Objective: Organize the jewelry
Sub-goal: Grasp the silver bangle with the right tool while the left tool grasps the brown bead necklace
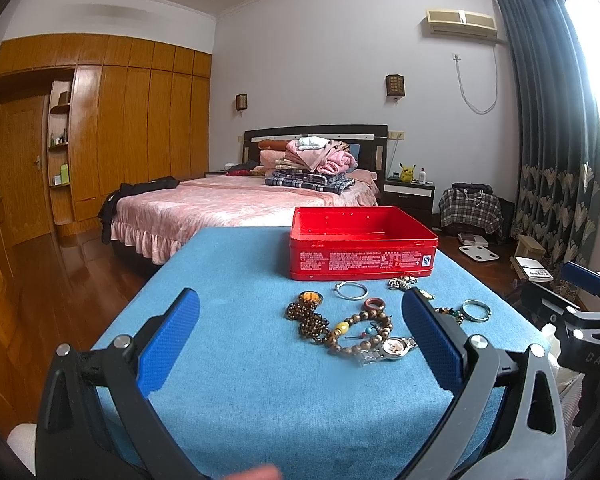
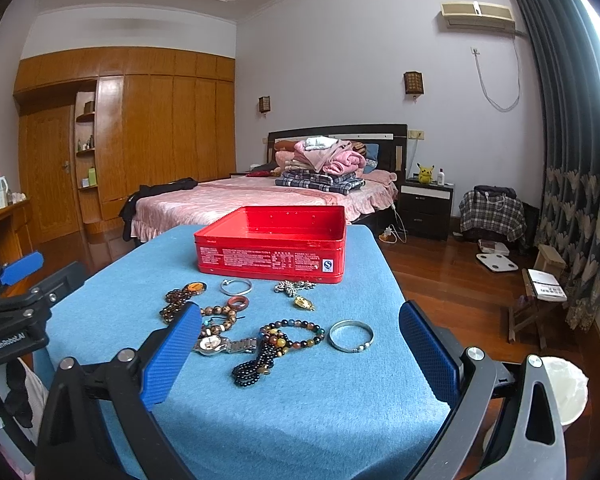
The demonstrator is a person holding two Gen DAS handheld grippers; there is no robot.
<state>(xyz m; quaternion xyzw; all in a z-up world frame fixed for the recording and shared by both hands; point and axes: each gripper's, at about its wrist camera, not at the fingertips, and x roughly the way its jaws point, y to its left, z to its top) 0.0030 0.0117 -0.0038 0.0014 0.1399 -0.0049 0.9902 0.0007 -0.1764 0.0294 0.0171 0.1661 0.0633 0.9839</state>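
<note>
An open red tin box (image 1: 362,254) (image 2: 274,246) stands at the far end of the blue cloth-covered table (image 1: 228,280) (image 2: 300,420). Jewelry lies in front of it: a silver watch (image 1: 394,347) (image 2: 220,345), a wooden bead bracelet (image 1: 360,330), dark bead strands (image 2: 256,364), a multicolour bead bracelet (image 2: 300,330), silver bangles (image 2: 351,336) (image 1: 352,290), a reddish ring (image 2: 238,302). My left gripper (image 1: 302,322) is open and empty, above the table before the jewelry. My right gripper (image 2: 300,330) is open and empty, near the bead bracelet.
A bed (image 2: 260,196) with folded clothes stands behind the table. A nightstand (image 2: 426,208) and a wooden stool (image 2: 536,304) are at the right on the wooden floor. A white bin (image 2: 564,388) sits by the table's right corner.
</note>
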